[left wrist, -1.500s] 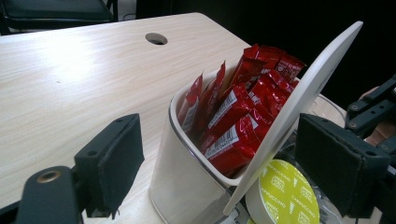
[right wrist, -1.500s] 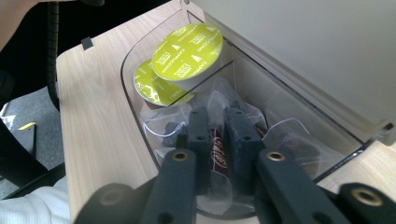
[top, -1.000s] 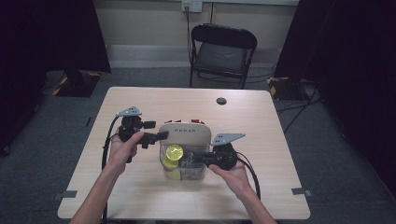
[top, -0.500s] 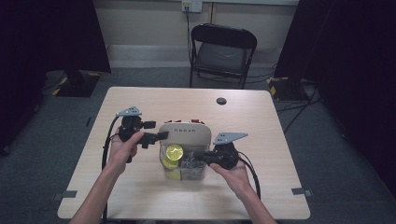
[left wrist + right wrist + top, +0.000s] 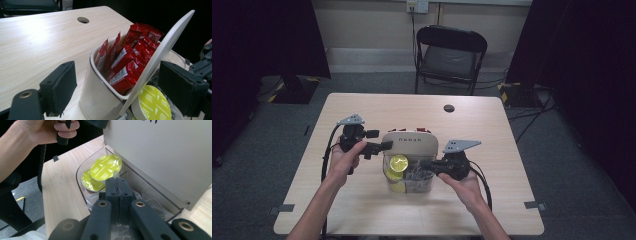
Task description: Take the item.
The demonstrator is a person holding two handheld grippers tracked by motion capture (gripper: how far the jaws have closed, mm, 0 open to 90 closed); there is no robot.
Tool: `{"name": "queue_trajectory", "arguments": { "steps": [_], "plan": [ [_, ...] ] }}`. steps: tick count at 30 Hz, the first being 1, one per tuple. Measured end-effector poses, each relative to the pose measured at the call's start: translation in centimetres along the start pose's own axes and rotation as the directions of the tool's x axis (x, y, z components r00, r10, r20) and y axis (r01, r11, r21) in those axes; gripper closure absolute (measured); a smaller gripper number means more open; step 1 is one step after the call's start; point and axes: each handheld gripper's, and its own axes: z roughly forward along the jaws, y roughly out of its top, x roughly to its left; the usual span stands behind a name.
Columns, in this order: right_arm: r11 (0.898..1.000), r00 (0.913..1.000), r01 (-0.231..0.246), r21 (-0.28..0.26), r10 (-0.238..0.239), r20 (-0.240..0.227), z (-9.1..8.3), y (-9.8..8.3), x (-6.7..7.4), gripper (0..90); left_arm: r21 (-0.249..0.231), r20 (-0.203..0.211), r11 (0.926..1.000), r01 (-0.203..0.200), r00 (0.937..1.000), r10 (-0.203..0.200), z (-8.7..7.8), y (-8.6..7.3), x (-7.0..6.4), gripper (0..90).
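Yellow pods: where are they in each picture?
High view: pods at the middle, in the clear box, just in front of the white lid.
Left gripper view: bottom right, under the tilted lid's lower edge.
Right gripper view: middle, just past the tips of the right gripper.
Shared landmark: the white lid, which stands over the pods in all three.
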Motion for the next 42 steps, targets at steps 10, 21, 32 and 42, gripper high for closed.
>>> {"name": "queue_trajectory", "arguments": {
  "steps": [10, 21, 32, 42],
  "plan": [
    [1.0, 1.0, -0.001, -0.024, 0.001, 0.003, -0.5, 0.3, 0.1, 90.0, 0.002, 0.005, 1.0, -0.005, 1.0, 0.005, 0.0, 0.0, 0.0, 15.3],
    [0.998, 1.0, -0.005, -0.06, 0.005, 0.0, -1.8, 0.9, 0.2, 90.0, 0.002, 0.004, 1.0, 0.0, 1.0, 0.0, 0.0, 0.0, 0.0, 15.3],
    [0.995, 0.9999, -0.002, -0.098, 0.003, 0.014, -3.3, 1.2, 0.2, 90.0, 0.006, -0.004, 1.0, 0.004, 1.0, -0.004, 0.0, -0.1, 0.0, 15.3],
    [0.993, 0.9993, -0.012, -0.118, 0.016, 0.033, -4.4, 1.1, -0.3, 90.0, 0.004, -0.004, 1.0, 0.005, 1.0, -0.005, 0.0, -0.1, -0.1, 15.4]
  ]
}}
